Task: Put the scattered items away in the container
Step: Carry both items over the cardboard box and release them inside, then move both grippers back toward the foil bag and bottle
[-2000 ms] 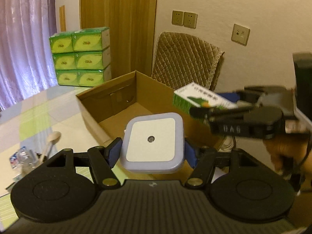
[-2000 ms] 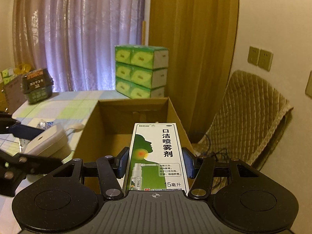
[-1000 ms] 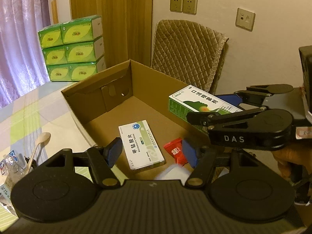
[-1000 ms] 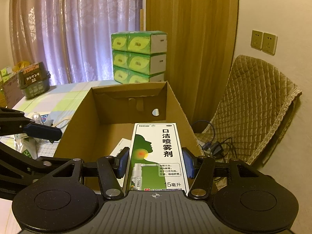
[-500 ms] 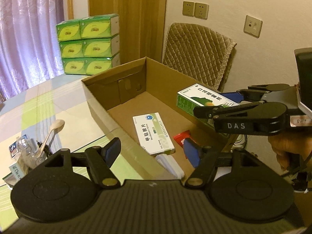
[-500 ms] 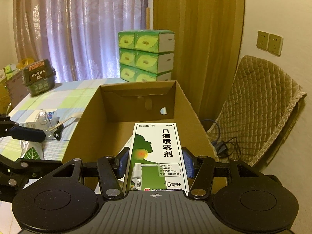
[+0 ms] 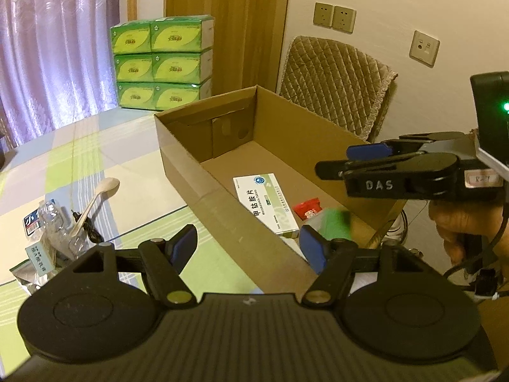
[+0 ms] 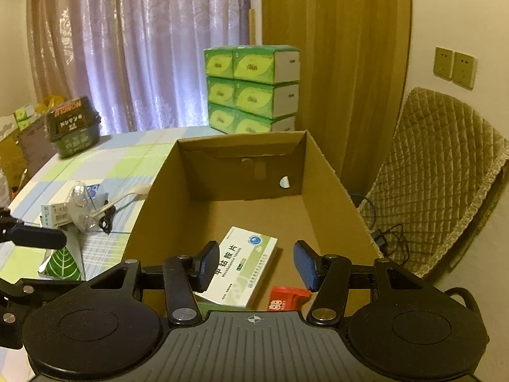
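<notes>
left gripper [image 7: 248,248]: our jaws wide apart, empty, above box's near wall
right gripper [image 8: 256,269]: ours spread, empty, over box
cardboard box [image 8: 331,172]: on table, holds white-green medicine carton [image 8: 245,264], red packet [image 8: 286,297]
spoon [image 7: 95,200]: on table, outside box

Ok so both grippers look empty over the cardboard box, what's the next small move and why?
Probably swing the left gripper, open and empty, back toward the clutter left of the cardboard box. The wooden spoon and small packets lie scattered there, and that gripper is nearest them.

Open cardboard box [image 8: 331,175] holds white-green medicine box [image 8: 243,265], red packet [image 8: 286,297].
</notes>
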Available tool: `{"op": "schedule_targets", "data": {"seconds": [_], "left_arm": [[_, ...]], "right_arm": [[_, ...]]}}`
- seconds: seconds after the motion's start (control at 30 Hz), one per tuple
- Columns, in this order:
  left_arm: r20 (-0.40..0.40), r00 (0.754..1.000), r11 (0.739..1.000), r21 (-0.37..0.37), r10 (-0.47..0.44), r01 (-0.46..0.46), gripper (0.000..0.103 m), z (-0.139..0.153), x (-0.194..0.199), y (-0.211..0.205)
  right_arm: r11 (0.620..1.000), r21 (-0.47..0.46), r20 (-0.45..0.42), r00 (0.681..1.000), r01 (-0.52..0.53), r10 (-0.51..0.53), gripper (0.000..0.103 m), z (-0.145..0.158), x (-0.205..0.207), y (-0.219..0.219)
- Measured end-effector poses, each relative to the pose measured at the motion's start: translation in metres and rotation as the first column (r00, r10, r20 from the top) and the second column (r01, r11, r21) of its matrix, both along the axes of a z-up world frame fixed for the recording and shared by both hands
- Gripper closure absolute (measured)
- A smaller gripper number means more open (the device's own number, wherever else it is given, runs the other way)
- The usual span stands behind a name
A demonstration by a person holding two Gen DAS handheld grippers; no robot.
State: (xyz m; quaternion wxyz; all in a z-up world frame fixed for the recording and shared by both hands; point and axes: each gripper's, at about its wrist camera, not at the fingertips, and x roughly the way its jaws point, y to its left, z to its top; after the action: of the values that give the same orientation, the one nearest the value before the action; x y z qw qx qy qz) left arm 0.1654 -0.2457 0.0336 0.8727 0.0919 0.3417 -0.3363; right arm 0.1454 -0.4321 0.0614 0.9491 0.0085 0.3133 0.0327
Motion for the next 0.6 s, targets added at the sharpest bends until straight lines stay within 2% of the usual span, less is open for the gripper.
{"op": "schedule_targets", "data": {"seconds": [0.37,0.6], "left_arm": [[-0.02,0.997,0.997,-0.014,0.074,-0.074,0.036,-0.005,-0.019,0.048],[-0.038,0.982,0.983,0.003,0.185,-0.185,0.034,-0.015,-0.038,0.112]], "right_arm": [[0.999,0.044,0.052,0.998,0.017,-0.019,0.045,0.023,-0.033,0.01],[0.993,0.06,0.101,0.99,-0.103,0.097,0.045,0.041,-0.058,0.063]]}}
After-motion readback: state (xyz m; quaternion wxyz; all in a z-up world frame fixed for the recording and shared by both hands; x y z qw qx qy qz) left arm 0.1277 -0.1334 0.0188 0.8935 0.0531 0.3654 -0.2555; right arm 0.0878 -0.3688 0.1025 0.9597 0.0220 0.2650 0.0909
